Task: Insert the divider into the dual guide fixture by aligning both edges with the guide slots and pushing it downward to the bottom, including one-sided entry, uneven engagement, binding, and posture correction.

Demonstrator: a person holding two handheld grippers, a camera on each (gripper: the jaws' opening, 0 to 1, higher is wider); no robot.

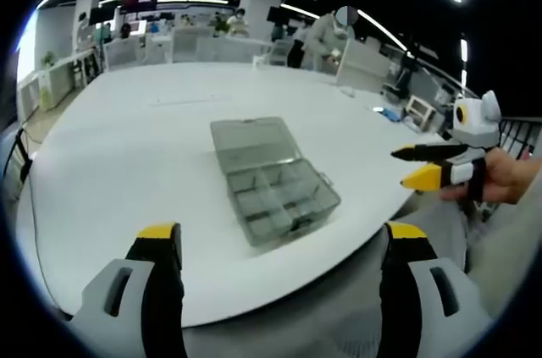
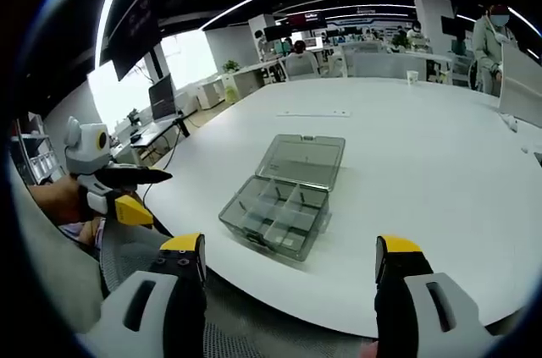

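A clear grey compartment box (image 1: 279, 197) lies on the white table (image 1: 127, 146) with its lid (image 1: 252, 140) folded open away from me. Thin dividers split its tray into several cells, and I cannot single out a loose divider. My left gripper (image 1: 282, 235) is open and holds nothing, hovering at the table's near edge just short of the box. The right gripper (image 1: 400, 167) floats off the table edge to the right of the box. In the right gripper view the box (image 2: 275, 214) and its lid (image 2: 303, 159) lie ahead of my open, bare right gripper (image 2: 290, 245). The left gripper (image 2: 157, 197) is off the edge at the left.
A hand (image 1: 508, 176) holds the right gripper past the table's rounded edge. Small items (image 1: 385, 111) sit on the table's right side, and a cup (image 2: 412, 77) stands at its far side. Desks, monitors and people fill the room behind.
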